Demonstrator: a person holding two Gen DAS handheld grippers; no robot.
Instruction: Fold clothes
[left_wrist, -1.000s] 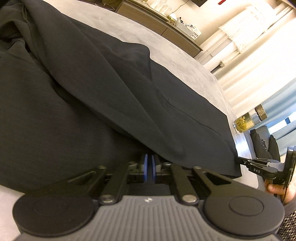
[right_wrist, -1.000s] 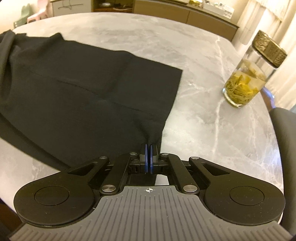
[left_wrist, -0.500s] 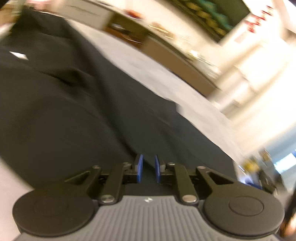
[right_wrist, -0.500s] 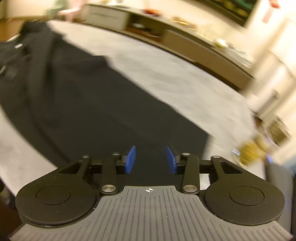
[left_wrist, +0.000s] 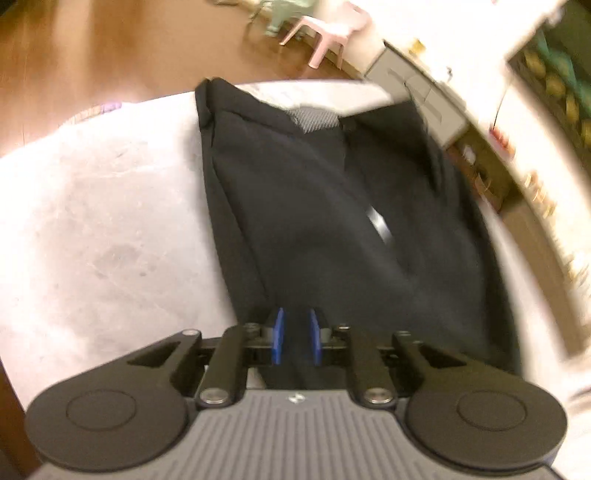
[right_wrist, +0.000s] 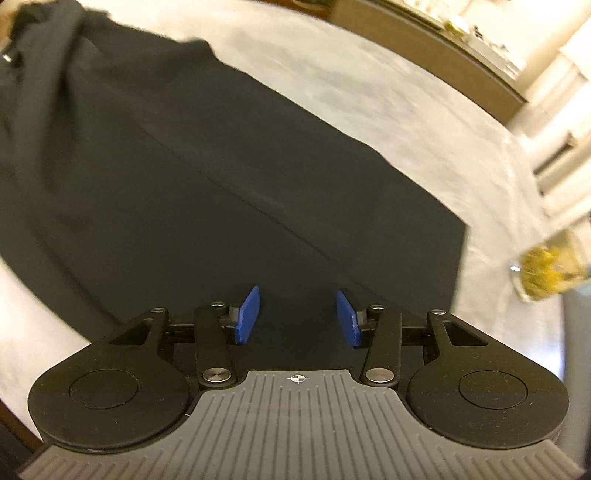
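Left gripper (left_wrist: 294, 334) is slightly open, empty, above the black garment (left_wrist: 332, 221). Right gripper (right_wrist: 297, 317) is wide open, empty. No readable writing shows on the counter (right_wrist: 369, 92).

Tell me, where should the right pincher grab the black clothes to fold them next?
Probably the corner of the black garment nearest the glass jar, approached from the jar side, low over the marble table. There the straight hem ends on bare table, so one finger could slide under the flat edge. The right gripper is open above the cloth, holding nothing.
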